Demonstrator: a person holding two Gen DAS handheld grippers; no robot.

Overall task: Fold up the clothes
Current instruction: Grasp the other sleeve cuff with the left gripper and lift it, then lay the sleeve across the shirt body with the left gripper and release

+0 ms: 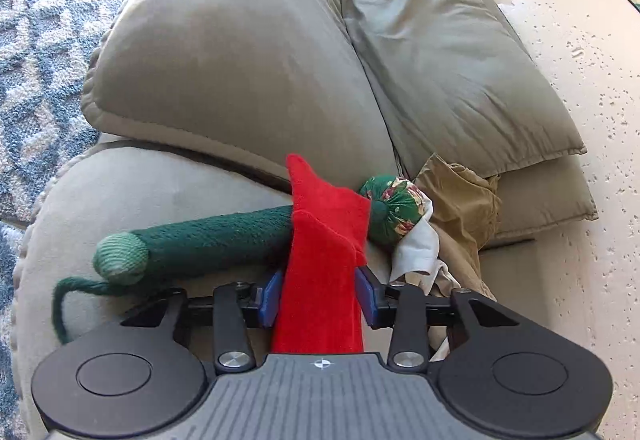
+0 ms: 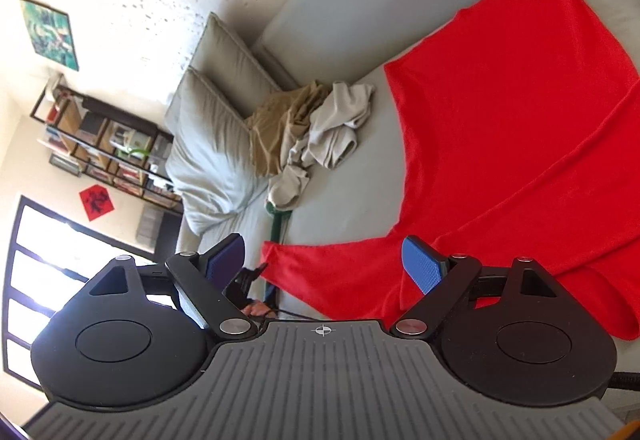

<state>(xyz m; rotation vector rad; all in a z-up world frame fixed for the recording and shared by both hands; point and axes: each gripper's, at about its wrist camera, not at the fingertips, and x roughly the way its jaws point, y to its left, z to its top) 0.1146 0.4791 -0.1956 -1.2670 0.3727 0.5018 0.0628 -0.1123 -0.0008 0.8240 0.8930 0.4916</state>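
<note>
Grippers are working over a grey sofa (image 2: 344, 40). L gripper (image 1: 320, 290) is pointing along the seat toward the back cushions (image 1: 248, 52), tilted so the floor rug (image 1: 36, 52) is showing at left and the wall at right. Its jaws are pinching a red cloth (image 1: 320, 264): the blue pads (image 1: 365, 290) are pressing in on both sides of a bunched strip, and a folded tip of the fabric is sticking up past the fingers. Just beyond it a green knitted roll (image 1: 208, 244) is lying across the seat w/ a yarn tail trailing off its near-left end; a floral bundle (image 1: 394, 212) is sitting at its right end, touching a white garment (image 1: 420, 248) and a tan garment (image 1: 460, 208) piled against the cushions.

R gripper (image 2: 324, 264) is hovering above the seat, rolled so the sofa is running diagonally, w/ a bookshelf (image 2: 104, 144) and window at far left. Its jaws are standing wide apart, gripping nothing; the right pad (image 2: 424, 264) is sitting over the near edge of the cloth. Cloth (image 2: 500, 144) is lying spread across the right part of the seat, mostly flat w/ long creases, one corner stretching left toward the other gripper, part of which is peeking out low between the fingers. Tan and white garments (image 2: 304, 128) are sitting crumpled in the far corner, apart from the cloth.
</note>
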